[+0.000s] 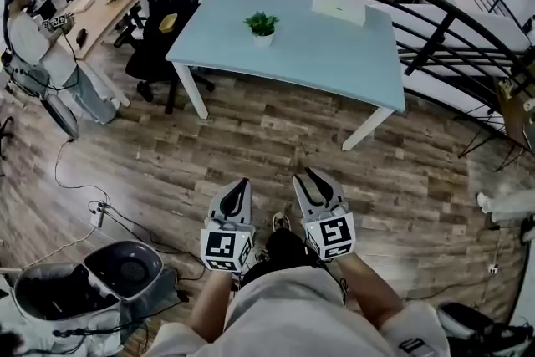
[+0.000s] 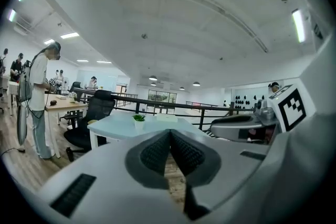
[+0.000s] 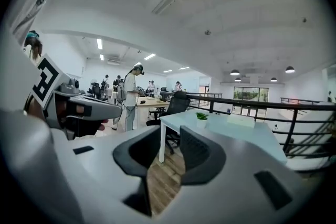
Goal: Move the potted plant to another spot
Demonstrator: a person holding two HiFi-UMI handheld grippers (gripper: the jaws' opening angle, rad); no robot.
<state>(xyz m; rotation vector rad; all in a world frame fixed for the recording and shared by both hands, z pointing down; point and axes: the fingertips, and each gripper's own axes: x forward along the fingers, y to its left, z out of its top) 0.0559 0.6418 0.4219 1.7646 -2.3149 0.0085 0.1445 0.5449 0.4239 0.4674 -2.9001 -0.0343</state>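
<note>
I'm at the approach: the potted plant (image 1: 262,27) sits far off on the table (image 1: 334,54). Left gripper (image 1: 240,186) pinched together, right gripper (image 1: 308,180) narrowly parted, both empty; next, I close in.

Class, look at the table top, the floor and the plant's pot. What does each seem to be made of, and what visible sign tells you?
Table top: smooth pale blue sheet, probably laminate or painted board; even colour, soft sheen.
Floor: wood or wood-look planks; grain and staggered seams.
Pot: white and plain, perhaps ceramic or plastic; too small to tell.
</note>
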